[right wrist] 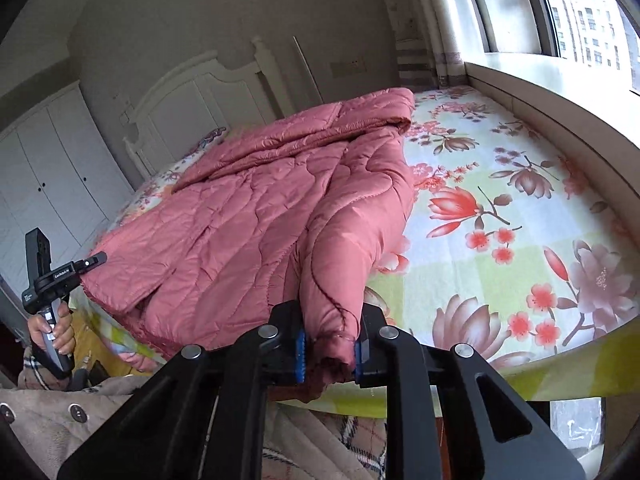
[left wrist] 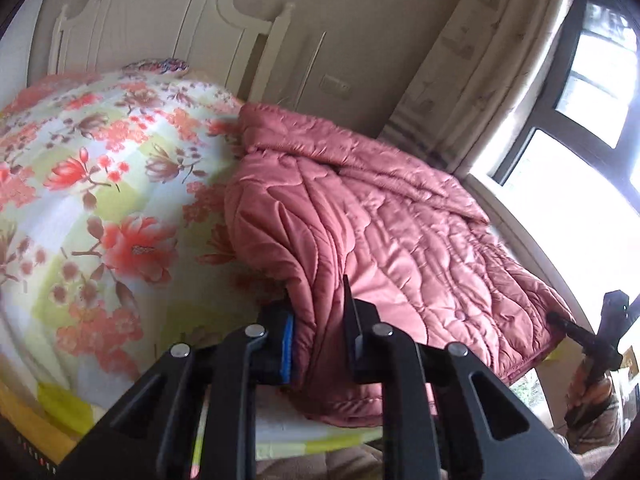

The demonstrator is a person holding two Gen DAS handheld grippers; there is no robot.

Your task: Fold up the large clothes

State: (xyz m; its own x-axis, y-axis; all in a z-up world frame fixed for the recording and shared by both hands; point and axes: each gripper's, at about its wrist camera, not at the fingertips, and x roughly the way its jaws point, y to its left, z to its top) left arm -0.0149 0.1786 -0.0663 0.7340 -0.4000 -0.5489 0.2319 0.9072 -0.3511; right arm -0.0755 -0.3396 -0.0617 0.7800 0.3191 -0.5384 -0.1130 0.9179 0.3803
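A pink quilted jacket (left wrist: 384, 224) lies spread on the bed's floral sheet (left wrist: 100, 184), its hem at the near edge. My left gripper (left wrist: 320, 332) is shut on the jacket's near left corner, with fabric bunched between the blue pads (left wrist: 287, 350). My right gripper (right wrist: 330, 350) is shut on the jacket's (right wrist: 256, 216) near right sleeve end, lifted slightly off the floral sheet (right wrist: 500, 208). Each gripper shows in the other's view: the right one (left wrist: 554, 316) at the jacket's hem corner, and the left one (right wrist: 98, 258) at the opposite hem corner.
A white headboard (left wrist: 160, 24) stands at the far end of the bed. A window (left wrist: 592, 92) with a sill (right wrist: 540, 80) runs along the right side, curtain (left wrist: 480, 60) beside it. White wardrobe doors (right wrist: 48, 168) stand at the left. The person's plaid coat (right wrist: 60, 412) is below.
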